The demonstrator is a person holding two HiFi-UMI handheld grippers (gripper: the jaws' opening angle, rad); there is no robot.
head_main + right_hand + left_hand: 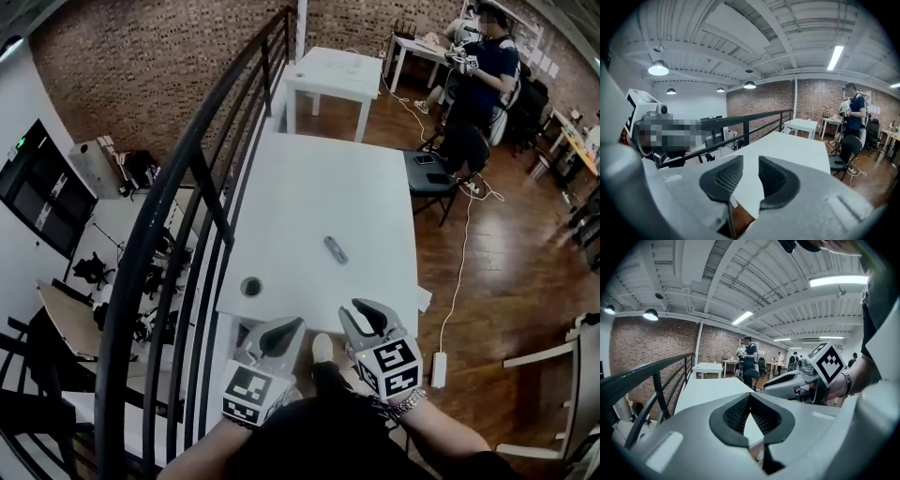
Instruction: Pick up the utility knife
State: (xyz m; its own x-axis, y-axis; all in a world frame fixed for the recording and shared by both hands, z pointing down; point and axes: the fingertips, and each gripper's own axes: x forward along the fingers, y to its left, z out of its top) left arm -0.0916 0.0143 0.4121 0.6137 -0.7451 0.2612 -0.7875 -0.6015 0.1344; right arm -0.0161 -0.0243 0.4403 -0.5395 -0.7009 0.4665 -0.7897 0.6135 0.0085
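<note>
The utility knife [335, 249], a small grey handle, lies by itself on the long white table [319, 187], right of the table's middle and well beyond both grippers. My left gripper [281, 334] hovers at the table's near edge; in the left gripper view its pads meet at the tips [750, 397] with nothing between them. My right gripper [366, 317] sits just right of it, also at the near edge. Its jaws [751, 161] stand a little apart and empty. The knife does not show in either gripper view.
A black metal railing [202, 187] runs along the table's left side. A round grommet hole [250, 286] is in the table's near left corner. A dark chair [433, 178] stands at the right, a second white table [333, 75] behind, a person [478, 80] beyond.
</note>
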